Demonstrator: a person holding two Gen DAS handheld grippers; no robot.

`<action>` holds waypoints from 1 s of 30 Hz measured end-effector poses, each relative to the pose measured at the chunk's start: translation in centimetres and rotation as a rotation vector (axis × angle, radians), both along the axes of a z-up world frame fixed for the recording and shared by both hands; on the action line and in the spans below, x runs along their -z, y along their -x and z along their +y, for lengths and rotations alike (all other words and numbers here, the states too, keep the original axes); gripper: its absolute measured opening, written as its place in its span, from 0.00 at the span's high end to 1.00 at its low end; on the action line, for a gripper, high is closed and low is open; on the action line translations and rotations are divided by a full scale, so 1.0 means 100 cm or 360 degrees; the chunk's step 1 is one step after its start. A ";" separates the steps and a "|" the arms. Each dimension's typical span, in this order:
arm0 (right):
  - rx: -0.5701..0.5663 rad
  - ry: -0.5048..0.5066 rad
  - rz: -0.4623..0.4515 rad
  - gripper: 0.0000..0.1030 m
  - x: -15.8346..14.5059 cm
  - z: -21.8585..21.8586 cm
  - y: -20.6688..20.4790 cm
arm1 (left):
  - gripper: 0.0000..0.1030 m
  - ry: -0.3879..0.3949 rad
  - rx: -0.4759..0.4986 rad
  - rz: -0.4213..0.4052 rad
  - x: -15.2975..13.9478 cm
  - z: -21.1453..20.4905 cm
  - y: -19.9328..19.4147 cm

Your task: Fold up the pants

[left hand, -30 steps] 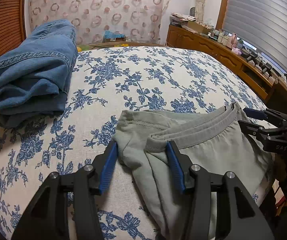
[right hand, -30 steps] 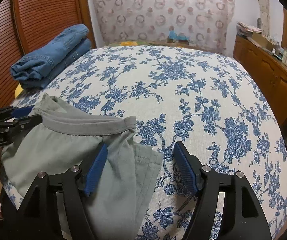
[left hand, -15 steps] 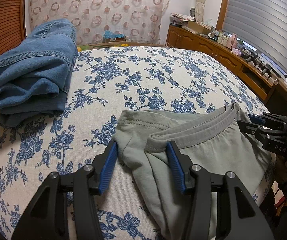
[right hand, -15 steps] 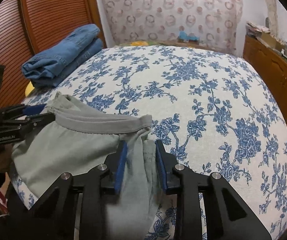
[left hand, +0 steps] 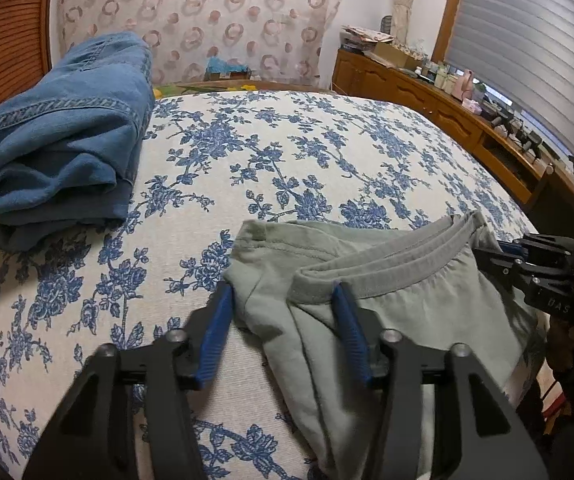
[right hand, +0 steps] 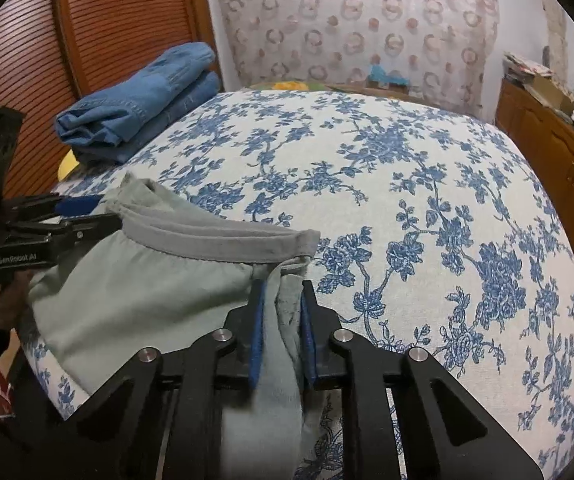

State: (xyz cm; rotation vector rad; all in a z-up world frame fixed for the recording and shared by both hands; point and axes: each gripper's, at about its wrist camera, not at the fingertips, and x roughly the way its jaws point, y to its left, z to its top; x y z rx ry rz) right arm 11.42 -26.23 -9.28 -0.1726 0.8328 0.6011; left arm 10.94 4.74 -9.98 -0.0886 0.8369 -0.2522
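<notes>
The grey-green pants (left hand: pixel 427 304) lie at the near edge of the bed (left hand: pixel 287 168), waistband (right hand: pixel 223 240) toward the middle of the mattress, the rest draping over the edge. The right hand-held gripper (right hand: pixel 281 300) has just been closing and now pinches a bunched fold of the pants just below the waistband's right end, its blue pads (right hand: pixel 255 332) pressed against the cloth on both sides. The left hand-held gripper (left hand: pixel 283 300) has also just been narrowing; its jaws stand partly apart and straddle the left corner of the pants, the right pad at the waistband's end, the left pad beside the cloth's edge, not yet clamped. A stack of folded blue jeans (left hand: pixel 59 152) sits well apart at the bed's far left. A wooden sideboard (left hand: pixel 439 108) with clutter runs along the right wall.
</notes>
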 end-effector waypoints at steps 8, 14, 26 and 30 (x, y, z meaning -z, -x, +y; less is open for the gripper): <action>-0.0017 -0.0049 -0.0026 0.89 -0.010 -0.001 0.004 | 0.84 0.0117 0.0021 -0.0048 -0.012 0.001 0.011; -0.0026 -0.0111 -0.0083 0.89 -0.025 -0.004 0.012 | 0.87 0.0124 0.0044 -0.0181 -0.037 -0.003 0.026; -0.0029 -0.0191 -0.0225 0.89 -0.063 -0.010 0.021 | 0.87 0.0098 0.0040 -0.0385 -0.080 -0.006 0.034; -0.0033 -0.0203 -0.0264 0.89 -0.073 -0.011 0.021 | 0.87 0.0104 0.0044 -0.0422 -0.087 -0.006 0.034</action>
